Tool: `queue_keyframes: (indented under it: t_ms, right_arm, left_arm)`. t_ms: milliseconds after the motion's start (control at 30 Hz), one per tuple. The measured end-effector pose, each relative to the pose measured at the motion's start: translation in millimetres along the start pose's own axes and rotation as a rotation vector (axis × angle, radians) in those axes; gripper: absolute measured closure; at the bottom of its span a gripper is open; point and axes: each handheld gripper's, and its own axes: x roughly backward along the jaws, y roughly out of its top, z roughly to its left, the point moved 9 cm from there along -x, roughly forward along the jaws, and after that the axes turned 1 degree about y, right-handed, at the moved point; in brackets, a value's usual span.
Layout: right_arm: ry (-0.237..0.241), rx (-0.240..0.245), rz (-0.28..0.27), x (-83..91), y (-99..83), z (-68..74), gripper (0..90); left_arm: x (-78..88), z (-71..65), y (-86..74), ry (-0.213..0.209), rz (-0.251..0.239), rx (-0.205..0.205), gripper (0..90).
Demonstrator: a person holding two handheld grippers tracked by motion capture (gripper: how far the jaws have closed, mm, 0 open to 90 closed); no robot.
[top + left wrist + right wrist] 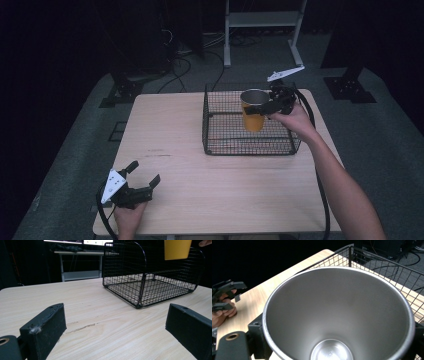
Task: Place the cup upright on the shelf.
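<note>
R gripper (264, 106) clamps the yellow cup (253, 119) by its rim, jaws on both sides, cup upright w/ steel inside, held above the wire basket (220, 142) at the table's (210, 195) 1 o'clock. L gripper (145, 176) sits at 7 o'clock, jaws wide apart, nothing between them.

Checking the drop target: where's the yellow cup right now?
In the high view the yellow cup sits right of centre, held upright in the right claw over the wire basket; the left gripper view shows it above the basket floor.
</note>
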Motion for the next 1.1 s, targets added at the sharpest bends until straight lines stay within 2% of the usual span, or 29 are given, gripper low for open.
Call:
queue_keyframes:
  t_ms: [133, 400, 633, 1100]
  right_arm:
    - [-0.008, -0.005, 0.023, -6.4, 0.6, -5.5, 12.2]
    - [-0.018, -0.022, 0.024, -15.1, 5.2, -15.1, 12.1]
    - [-0.015, -0.038, 0.057, -27.1, -1.6, -24.0, 12.2]
    - [-0.027, -0.064, 0.066, -36.4, -7.7, -41.4, 12.2]
  left_arm:
    - [-0.1, -0.3, -0.1, -0.001, 0.001, 0.001, 2.4]
    - [0.1, 0.1, 0.0, -0.003, 0.000, 0.003, 2.4]
    - [0.0, 0.0, -0.2, -0.005, 0.000, 0.004, 2.4]
    - [0.0, -0.2, -0.1, -0.007, 0.000, 0.003, 2.4]
